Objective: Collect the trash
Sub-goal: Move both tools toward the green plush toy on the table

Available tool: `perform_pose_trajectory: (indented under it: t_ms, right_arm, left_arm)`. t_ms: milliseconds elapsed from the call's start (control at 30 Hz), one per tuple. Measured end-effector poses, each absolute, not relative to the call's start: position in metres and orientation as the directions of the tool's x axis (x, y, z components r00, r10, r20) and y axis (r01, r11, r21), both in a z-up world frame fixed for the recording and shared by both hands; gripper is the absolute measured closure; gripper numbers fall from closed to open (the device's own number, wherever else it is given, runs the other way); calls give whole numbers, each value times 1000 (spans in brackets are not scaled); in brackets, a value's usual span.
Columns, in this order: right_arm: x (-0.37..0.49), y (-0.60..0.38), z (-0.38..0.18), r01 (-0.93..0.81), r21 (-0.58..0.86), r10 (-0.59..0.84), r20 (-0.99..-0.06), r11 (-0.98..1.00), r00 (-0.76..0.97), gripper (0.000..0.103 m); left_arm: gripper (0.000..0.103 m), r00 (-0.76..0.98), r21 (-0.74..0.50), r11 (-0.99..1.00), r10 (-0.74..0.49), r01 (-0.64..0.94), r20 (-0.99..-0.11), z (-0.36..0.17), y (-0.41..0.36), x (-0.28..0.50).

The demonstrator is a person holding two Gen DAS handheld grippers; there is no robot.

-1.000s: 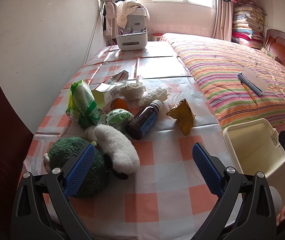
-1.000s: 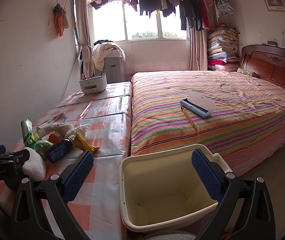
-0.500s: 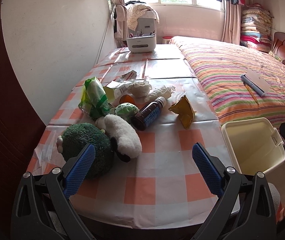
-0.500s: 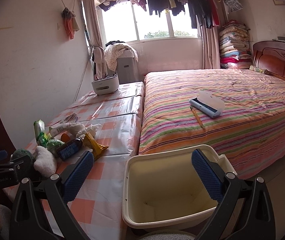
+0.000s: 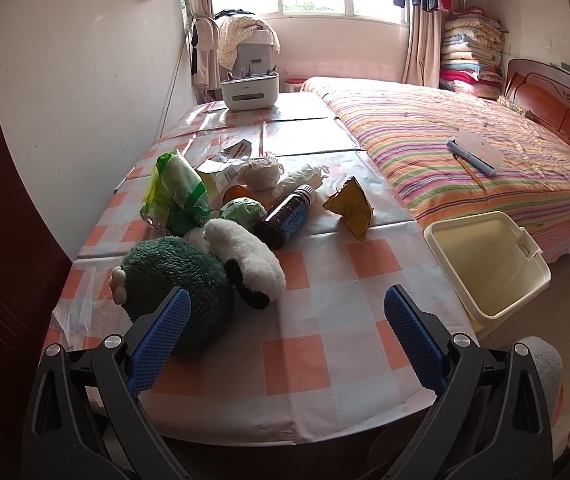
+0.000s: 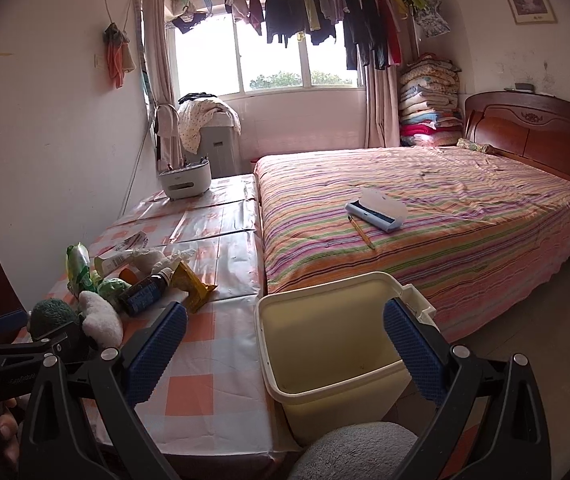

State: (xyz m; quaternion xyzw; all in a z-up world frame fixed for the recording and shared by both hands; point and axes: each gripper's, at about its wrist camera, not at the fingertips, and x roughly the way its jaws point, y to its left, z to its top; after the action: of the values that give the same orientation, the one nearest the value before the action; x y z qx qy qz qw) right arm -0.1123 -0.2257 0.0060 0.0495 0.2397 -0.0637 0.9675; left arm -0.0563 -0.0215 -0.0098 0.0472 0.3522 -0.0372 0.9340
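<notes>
**Trash lies in a group on the checked table, beside the open bin**

The table (image 5: pixel 309 344) is covered with an orange-and-white checked cloth, and its near edge is seen just in front of the left gripper (image 5: pixel 285 336). Between this edge and the group of things a wide bare part of the cloth is left. The right edge of the table is set against the striped bed (image 5: pixel 465 148); the left edge runs along the white wall.

The cream bin (image 6: pixel 325 344) is placed just beside the near right corner of the table, with its mouth open upward. It is seen between the fingers of the right gripper (image 6: pixel 285 344).

The trash is gathered on the left half of the table, well apart from the bin. A yellow crumpled wrapper (image 5: pixel 351 206) is the piece nearest to the bin side. Left of it a dark brown bottle (image 5: pixel 287 216) with a blue label is laid on its side; its long axis runs diagonally, with the cap pointed away from the near edge and to the right. Farther left a green-and-white plastic bag (image 5: pixel 177 192), a small green ball of wrapper (image 5: pixel 243 210) and white crumpled paper (image 5: pixel 301 176) are found. A green plush toy (image 5: pixel 177 280) and a white plush toy (image 5: pixel 245 256) are touching each other on the near side of the trash.

The jaws of both grippers are spread wide, and nothing is held between them.
</notes>
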Motion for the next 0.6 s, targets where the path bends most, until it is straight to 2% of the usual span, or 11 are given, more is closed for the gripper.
perform_pose_trajectory:
  t_ms: [200,600]
  right_arm:
    - [-105,-220,9,112,67,-67,-468,991,881,7]
    - [-86,-232,1,125,88,-65,-494,988,867,7]
  left_arm:
    - [7,737,35,996,-38,84,-675,-13,-17,-52]
    - [7,739,89,990,-21,108,-673,-9,-35,-42]
